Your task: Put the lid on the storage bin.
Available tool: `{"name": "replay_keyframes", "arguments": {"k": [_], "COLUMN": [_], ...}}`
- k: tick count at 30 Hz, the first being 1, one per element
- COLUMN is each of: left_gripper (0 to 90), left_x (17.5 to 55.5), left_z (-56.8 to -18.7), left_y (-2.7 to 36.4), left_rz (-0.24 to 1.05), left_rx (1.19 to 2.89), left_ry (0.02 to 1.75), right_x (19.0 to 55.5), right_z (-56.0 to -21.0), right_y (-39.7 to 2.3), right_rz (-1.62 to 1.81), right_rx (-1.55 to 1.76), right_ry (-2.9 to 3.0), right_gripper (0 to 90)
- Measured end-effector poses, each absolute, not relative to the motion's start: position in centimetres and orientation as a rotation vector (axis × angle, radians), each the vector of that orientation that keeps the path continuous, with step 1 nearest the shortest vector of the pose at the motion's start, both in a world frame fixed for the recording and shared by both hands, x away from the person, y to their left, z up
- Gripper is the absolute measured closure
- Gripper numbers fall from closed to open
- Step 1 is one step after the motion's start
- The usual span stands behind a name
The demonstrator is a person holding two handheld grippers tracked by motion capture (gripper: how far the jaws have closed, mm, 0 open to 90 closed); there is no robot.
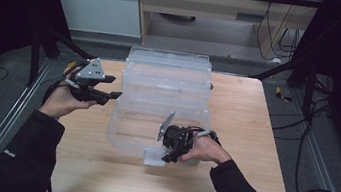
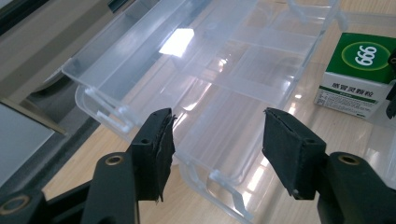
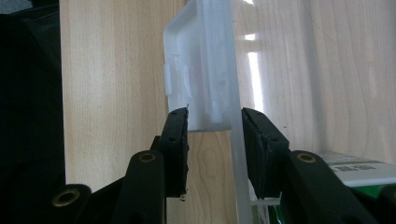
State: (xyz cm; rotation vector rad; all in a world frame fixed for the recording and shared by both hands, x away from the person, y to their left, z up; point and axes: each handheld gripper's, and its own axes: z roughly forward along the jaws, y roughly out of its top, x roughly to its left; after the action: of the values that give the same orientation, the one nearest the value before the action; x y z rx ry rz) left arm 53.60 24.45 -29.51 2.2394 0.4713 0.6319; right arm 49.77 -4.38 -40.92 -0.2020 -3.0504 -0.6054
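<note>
Wood table [image 1: 253, 138], dark curtains at both sides, grey floor around it. Clear plastic organizer box [image 1: 162, 105] sits mid-table with its lid thrown back toward the far edge. Right gripper [image 1: 164, 156] is at the box's near wall, jaws clamped on the front latch tab [image 3: 205, 88], wall between the pads. Left gripper [image 1: 115, 88] hangs in the air just left of the box, jaws wide apart, holding nothing. Green-and-white medicine carton [image 2: 357, 74] stands inside the box, near the right gripper.
</note>
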Motion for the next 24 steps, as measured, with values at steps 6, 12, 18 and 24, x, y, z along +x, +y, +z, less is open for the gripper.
{"name": "replay_keyframes", "arguments": {"k": [6, 12, 18, 24], "left_gripper": [43.6, 45.0, 45.4, 45.8], "left_x": [54.4, 55.4, 56.4, 57.7], "left_z": [-28.3, -27.9, -27.8, -28.1], "left_y": [23.5, 22.2, 20.8, 19.6], "left_rz": [0.635, 0.609, 0.611, 0.604], "left_rx": [2.271, 2.297, 2.359, 2.378], "left_ry": [0.41, 0.357, 0.308, 0.277], "right_x": [49.8, 49.8, 49.8, 49.7], "right_z": [-40.9, -40.9, -41.0, -40.9], "right_y": [-4.4, -4.4, -4.4, -4.4], "right_rz": [-0.606, -0.603, -0.61, -0.604], "right_rx": [-0.201, -0.192, -0.182, -0.186], "right_ry": [-3.05, -3.053, -3.059, -3.061], "right_gripper": [63.2, 63.1, 63.0, 63.0]}}
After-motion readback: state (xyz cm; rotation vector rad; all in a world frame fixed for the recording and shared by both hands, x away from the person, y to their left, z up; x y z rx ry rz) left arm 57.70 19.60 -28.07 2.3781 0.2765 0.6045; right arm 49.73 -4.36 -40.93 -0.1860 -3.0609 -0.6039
